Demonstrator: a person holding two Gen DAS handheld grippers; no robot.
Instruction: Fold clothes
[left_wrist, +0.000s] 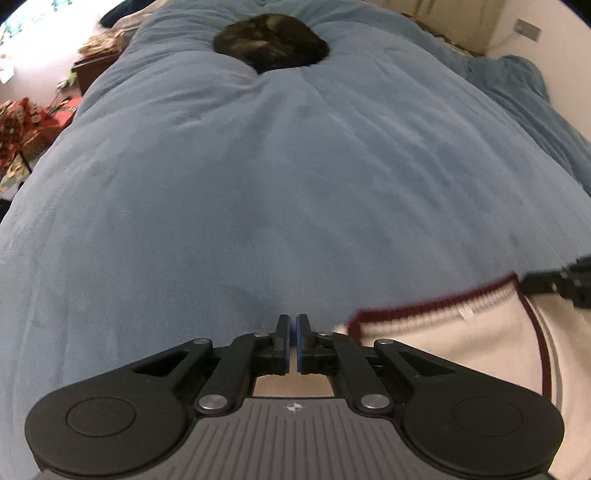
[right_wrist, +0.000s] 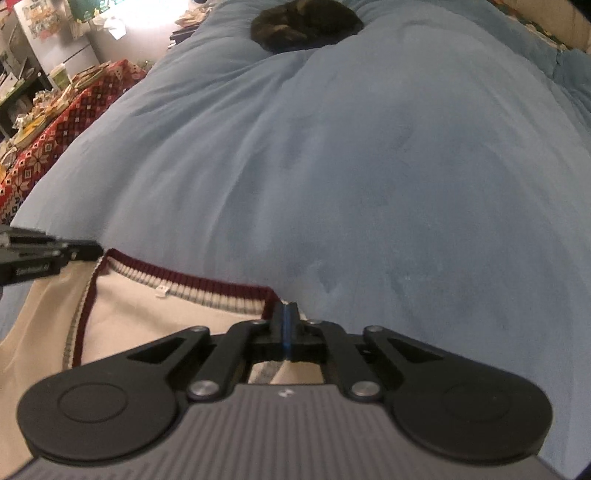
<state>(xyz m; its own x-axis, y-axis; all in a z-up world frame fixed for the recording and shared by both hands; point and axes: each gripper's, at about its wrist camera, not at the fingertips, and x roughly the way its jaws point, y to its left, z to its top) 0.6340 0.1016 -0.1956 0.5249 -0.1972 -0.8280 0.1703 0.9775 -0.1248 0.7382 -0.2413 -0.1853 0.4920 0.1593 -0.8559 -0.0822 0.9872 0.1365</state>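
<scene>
Both tongs, left (left_wrist: 294, 325) and right (right_wrist: 284, 314), closed at cream sweater's (right_wrist: 155, 314) maroon-ribbed edge, atop blue bedspread (left_wrist: 277, 184).

A wide blue duvet (left_wrist: 295, 177) covers the bed in front of me, softly creased. Far up it, a dark curled cat (left_wrist: 271, 42) lies in a hollow of the fabric. Off the bed's left side I see a red patterned cloth (right_wrist: 62, 136) heaped with clutter, and beyond it a bright window (right_wrist: 147, 14).
</scene>
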